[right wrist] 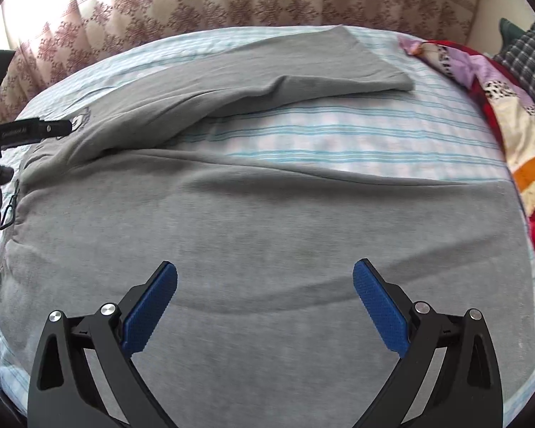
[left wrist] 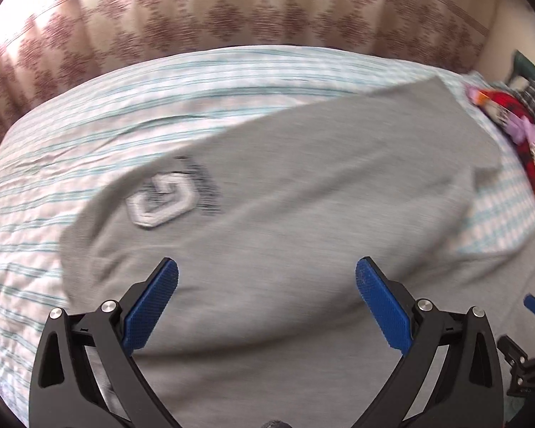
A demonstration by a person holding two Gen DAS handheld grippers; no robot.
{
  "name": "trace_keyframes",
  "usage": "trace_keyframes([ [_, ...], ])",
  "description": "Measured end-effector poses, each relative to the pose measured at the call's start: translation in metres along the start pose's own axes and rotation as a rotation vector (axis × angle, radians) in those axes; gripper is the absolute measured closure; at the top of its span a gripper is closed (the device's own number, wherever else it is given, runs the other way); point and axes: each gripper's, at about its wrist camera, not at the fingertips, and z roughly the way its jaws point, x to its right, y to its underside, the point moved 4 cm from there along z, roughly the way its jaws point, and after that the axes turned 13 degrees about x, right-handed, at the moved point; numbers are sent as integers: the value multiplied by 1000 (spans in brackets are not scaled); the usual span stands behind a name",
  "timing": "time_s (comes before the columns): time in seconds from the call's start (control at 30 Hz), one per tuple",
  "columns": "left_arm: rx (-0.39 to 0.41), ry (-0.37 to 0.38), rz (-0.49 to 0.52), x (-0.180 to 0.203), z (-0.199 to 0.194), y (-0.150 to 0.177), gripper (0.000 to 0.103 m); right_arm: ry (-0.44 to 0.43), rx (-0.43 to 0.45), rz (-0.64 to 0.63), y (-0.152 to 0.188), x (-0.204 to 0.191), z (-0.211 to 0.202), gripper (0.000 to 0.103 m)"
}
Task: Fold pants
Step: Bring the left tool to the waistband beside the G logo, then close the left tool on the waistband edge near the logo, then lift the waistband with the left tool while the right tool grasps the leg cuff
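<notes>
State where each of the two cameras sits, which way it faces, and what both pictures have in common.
Left wrist: rides the left tool, facing forward over the grey pants near the white logo; its own open blue pads show.
Right wrist: rides the right tool, facing the near leg; its open pads show, the other tool at left edge.
Shared: pants, striped bedsheet, patterned curtain, colourful blanket.

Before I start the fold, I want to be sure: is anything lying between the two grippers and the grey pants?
Nothing visible does. The left gripper and the right gripper both have their jaws open directly over the grey pants, spread on the striped sheet. The colourful blanket lies off to the side.
</notes>
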Motion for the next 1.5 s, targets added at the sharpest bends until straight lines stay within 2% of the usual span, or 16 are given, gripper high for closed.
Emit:
trace_keyframes([
  [0.37,-10,-139,-125,-124,37,-15,2,-43,-42,-21,-3,-41,19,5],
  [0.53,-20,-128,-193,-161,53,-17,2,-43,-72,-44,-1,-50,28,5],
  [0.6,-20,-127,-187,-169,61,-20,2,-41,-82,-42,-1,-51,32,5],
  [0.8,-60,-43,-147,-178,93,-23,2,-44,-103,-53,0,-60,41,5],
  [0.97,-72,15,-82,-165,101,-21,20,-40,-115,-55,1,-62,46,5],
  [1.07,-66,59,-49,-155,99,-22,38,-36,-115,-55,0,-63,49,5],
  [1.17,-66,83,-28,-147,94,-22,60,-37,-112,-55,-2,-64,51,5],
  [1.23,-65,107,-29,-142,91,-23,82,-37,-110,-56,-4,-65,52,5],
  [1.27,-63,92,-24,-141,89,-23,86,-37,-107,-57,-5,-65,52,5],
  [1.3,-60,82,-23,-140,86,-25,94,-37,-104,-58,-6,-65,51,5],
  [1.5,-8,116,-38,-134,57,-29,98,-17,-58,-56,-25,-55,48,5],
])
